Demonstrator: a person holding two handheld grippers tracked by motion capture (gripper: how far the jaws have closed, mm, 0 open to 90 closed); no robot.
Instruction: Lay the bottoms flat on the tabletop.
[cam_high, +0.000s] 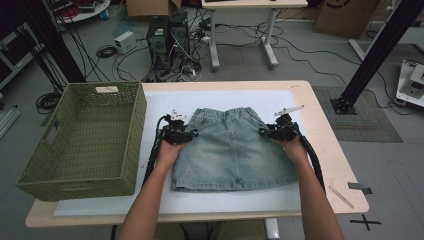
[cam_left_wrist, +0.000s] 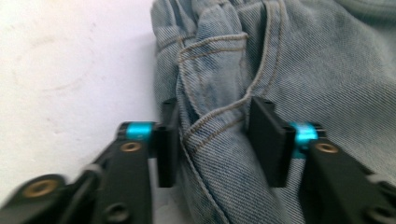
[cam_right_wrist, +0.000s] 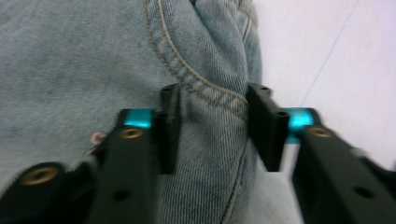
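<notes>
A denim skirt (cam_high: 232, 150) is laid flat on the white mat (cam_high: 155, 100), just to the right of the green woven basket (cam_high: 85, 145), with its waistband turned away from the person. The left gripper (cam_high: 186, 134) is set at the skirt's left edge, at the pocket, and the right gripper (cam_high: 266, 132) at the right edge, at the same height. In the left gripper view a bunched fold of denim at the pocket seam (cam_left_wrist: 215, 116) is seen between the jaws, with the pads (cam_left_wrist: 268, 140) pressed on it; in the right gripper view the fold by the pocket stitching (cam_right_wrist: 210, 98) is pinched likewise. So both grippers are judged to be closed on the skirt.

For the step to be done well, both layers should be caught in each grip, not the pocket lip alone. The two sides should be raised together and level, so that the cloth is kept taut and clear of the basket's wall.
</notes>
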